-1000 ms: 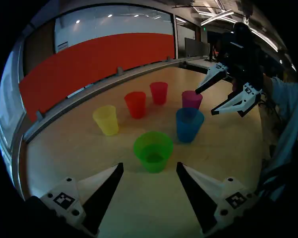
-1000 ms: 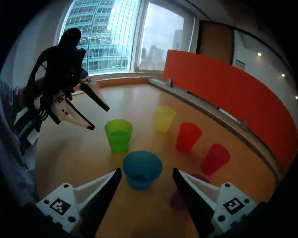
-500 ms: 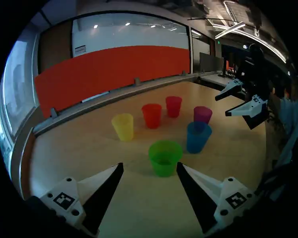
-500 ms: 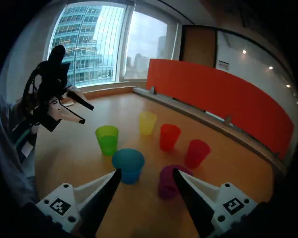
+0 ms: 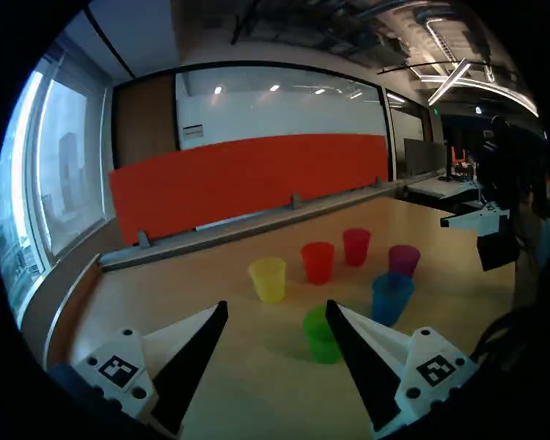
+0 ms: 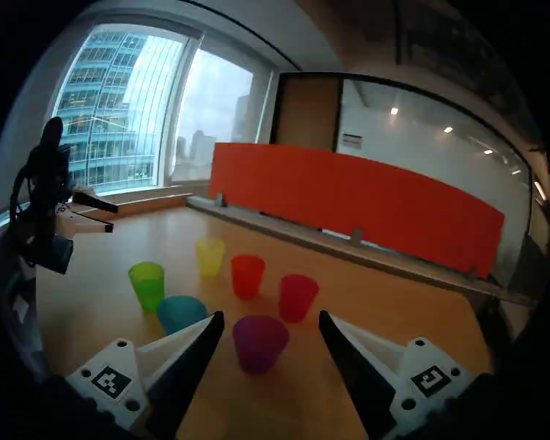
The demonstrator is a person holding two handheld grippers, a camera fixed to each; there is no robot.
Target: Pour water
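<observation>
Cups [image 6: 246, 282] are all sitting upright in a loose cluster on the wooden table [image 5: 165, 293]: yellow cup [image 5: 268, 279], orange cup [image 5: 317, 262], red cup [image 5: 356, 246], purple cup [image 5: 404, 259], blue cup [image 5: 391, 297] and green cup [image 5: 320, 334]. Left gripper [image 5: 275, 304] is hanging above the table with its fingers spread wide, green cup sitting nearest it. Right gripper [image 6: 270, 315] is spread wide too, pointing at the purple cup, fingers not touching it. Orange partition [image 5: 253, 176] is running along the table's far edge.
</observation>
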